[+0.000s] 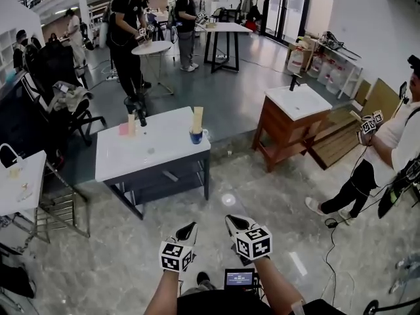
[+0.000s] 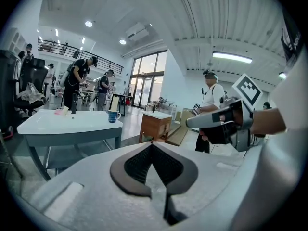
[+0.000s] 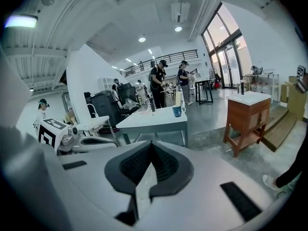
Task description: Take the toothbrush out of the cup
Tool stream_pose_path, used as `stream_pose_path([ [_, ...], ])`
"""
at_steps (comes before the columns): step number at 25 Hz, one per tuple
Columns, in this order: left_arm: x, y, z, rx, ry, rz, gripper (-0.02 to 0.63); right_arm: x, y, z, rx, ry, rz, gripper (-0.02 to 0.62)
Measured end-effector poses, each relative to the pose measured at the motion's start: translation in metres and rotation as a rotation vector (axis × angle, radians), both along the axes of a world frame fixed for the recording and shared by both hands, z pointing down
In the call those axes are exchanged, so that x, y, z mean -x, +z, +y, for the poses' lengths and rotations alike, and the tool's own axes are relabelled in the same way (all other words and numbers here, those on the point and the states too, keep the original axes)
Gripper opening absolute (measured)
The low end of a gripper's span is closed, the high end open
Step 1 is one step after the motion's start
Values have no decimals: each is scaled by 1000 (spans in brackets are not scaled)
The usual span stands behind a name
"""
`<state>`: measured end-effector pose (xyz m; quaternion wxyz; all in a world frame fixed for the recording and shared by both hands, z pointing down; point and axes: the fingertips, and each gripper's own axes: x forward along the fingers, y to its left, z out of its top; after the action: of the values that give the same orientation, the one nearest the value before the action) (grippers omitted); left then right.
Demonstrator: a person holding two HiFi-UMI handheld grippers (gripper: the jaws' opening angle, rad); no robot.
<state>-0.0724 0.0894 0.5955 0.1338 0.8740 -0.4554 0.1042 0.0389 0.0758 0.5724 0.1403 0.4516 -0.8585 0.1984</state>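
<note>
A blue cup (image 1: 196, 136) stands at the right end of a white-topped table (image 1: 147, 153), with a tall beige toothbrush (image 1: 197, 119) upright in it. Both grippers hang over the floor well short of the table. My left gripper (image 1: 189, 228) has its jaws together and holds nothing. My right gripper (image 1: 231, 221) beside it is also shut and empty. In the left gripper view the cup (image 2: 113, 115) and toothbrush (image 2: 114, 103) sit far ahead of the left gripper (image 2: 152, 146). The right gripper view shows the cup (image 3: 178, 110) beyond the right gripper (image 3: 151, 146).
A black bottle (image 1: 140, 113) and a pink item (image 1: 124, 129) stand at the table's far left. A wooden vanity with a white sink (image 1: 292, 120) is to the right, a person (image 1: 387, 156) beyond it. A small white table (image 1: 20, 182) and chairs stand at left.
</note>
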Motion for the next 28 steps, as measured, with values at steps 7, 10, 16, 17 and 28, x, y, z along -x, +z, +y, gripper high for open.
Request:
stream_pose_path([
  [7, 14, 5, -38, 17, 23, 32, 9, 12, 10, -32, 36, 25, 26, 8],
  [10, 14, 12, -53, 26, 27, 45, 9, 13, 16, -49, 45, 28, 28, 8],
  [16, 16, 25, -99, 50, 18, 10, 9, 19, 27, -102, 60, -7, 22, 8],
  [17, 16, 27, -109, 51, 13, 2, 9, 20, 29, -112, 63, -16, 20, 8],
  [28, -2, 17, -242, 35, -45, -28, 9, 2, 22, -254, 49, -70, -14, 8],
])
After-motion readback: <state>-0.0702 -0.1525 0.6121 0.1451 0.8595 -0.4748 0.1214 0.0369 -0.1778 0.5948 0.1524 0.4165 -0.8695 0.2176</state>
